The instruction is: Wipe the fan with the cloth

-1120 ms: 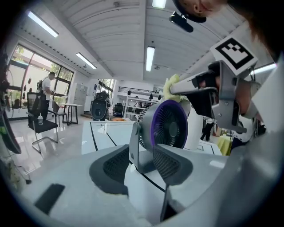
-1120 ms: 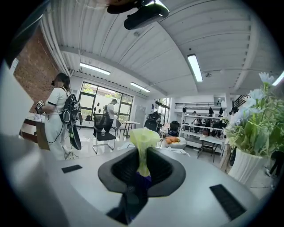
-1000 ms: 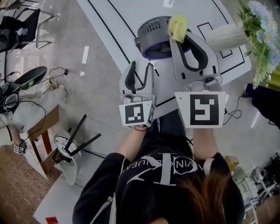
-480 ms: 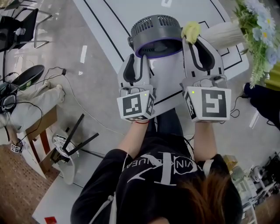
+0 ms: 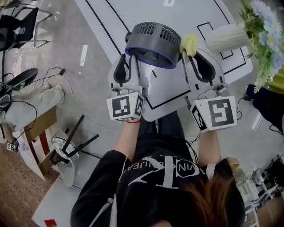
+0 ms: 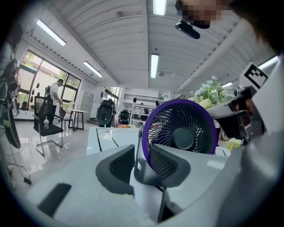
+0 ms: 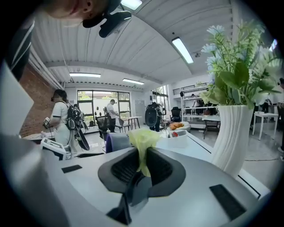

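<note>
Head view, what has changed: the fan [image 5: 151,44] now sits further left on the white table [image 5: 133,13] and is tipped differently than a second ago, with its purple ring turned more toward you.
Left gripper: the left gripper [image 5: 128,62] has come in to the fan's left edge. Its jaws have just been closing, and in the left gripper view a grey part of the fan's housing fills the narrow gap between the pads, so it reads as a steadying grip.
Right gripper: the right gripper [image 5: 195,55] is pinched tight on the yellow cloth [image 5: 189,43]. A second ago you held the cloth over the fan's top; now it is lower, just beside the right rim.
Meaning for the task: the fan looks braced, so you seem set to begin wiping its right side. No wiped area can be judged yet.
Fan's place: near the table's front edge, between your two grippers, with the ribbed white vase [image 5: 226,36] well off to its right.
Hard to make out: whether the cloth actually touches the rim. The right gripper view shows only a sliver of purple and grey behind the cloth.
Hidden: the fan's base, covered by its own body, and the exact pad contact on the left side.
</note>
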`<state>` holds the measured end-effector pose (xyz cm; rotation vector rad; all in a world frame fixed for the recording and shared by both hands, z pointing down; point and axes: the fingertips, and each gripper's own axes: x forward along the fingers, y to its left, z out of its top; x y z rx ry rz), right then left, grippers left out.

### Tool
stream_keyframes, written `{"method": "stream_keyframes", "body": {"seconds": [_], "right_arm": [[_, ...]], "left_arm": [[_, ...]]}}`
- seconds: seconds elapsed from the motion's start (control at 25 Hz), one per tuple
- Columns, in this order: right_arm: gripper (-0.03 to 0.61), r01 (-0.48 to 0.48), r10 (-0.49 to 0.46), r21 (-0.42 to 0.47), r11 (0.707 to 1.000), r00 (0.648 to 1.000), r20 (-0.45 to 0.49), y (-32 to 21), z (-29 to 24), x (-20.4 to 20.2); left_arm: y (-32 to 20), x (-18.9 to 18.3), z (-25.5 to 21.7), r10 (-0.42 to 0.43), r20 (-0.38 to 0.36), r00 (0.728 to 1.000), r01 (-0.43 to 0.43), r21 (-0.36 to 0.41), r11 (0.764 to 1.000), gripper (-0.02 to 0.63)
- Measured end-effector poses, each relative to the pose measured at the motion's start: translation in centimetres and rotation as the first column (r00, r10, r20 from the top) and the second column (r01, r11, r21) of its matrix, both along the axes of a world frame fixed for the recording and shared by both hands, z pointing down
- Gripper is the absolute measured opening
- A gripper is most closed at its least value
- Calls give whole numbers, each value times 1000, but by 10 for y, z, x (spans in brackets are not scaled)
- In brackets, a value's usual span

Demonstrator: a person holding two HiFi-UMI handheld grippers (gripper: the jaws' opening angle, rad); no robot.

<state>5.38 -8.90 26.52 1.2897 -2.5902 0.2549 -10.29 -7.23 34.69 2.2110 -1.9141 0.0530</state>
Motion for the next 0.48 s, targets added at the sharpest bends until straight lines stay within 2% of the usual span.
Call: {"method": "stream_keyframes", "body": {"seconds": [0.24, 0.48], "right_arm": [[53, 121, -121, -32, 992, 993, 12, 27, -1, -25], [54, 232, -233, -56, 971, 972, -11, 49, 4, -46]], "left_arm": [[-16, -24, 0, 58, 32, 998, -59, 17, 998, 110], [-35, -32, -1, 158, 44, 986, -160, 34, 987, 98]]}}
